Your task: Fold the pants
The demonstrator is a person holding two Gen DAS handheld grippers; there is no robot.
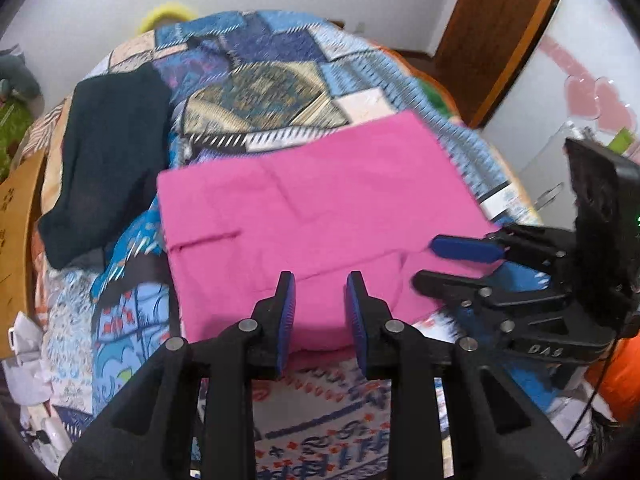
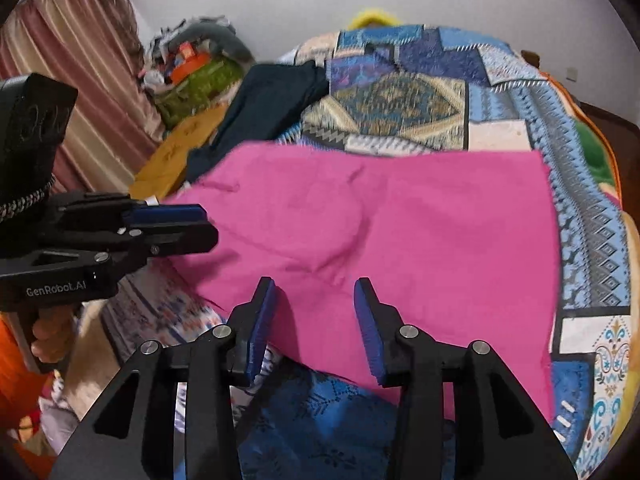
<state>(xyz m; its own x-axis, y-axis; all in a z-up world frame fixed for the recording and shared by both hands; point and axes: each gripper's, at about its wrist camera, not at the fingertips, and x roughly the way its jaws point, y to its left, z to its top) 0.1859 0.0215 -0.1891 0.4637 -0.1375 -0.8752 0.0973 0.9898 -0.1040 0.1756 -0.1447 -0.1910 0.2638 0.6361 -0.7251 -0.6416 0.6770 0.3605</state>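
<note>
Bright pink pants [image 1: 304, 216] lie folded flat on a patterned quilt; they also show in the right wrist view [image 2: 400, 232]. My left gripper [image 1: 320, 284] is open and empty, its fingertips over the pants' near edge. It also shows from the side in the right wrist view [image 2: 200, 222]. My right gripper [image 2: 316, 288] is open and empty over the pants' near edge. In the left wrist view it [image 1: 428, 260] reaches in from the right at the pants' near right corner.
The blue patchwork quilt [image 1: 264, 92] covers the bed. A dark garment [image 1: 108, 152] lies left of the pants, also in the right wrist view [image 2: 272, 100]. A wooden door [image 1: 500, 40] is at the right, a curtain [image 2: 80, 92] and piled clutter [image 2: 192, 72] at the left.
</note>
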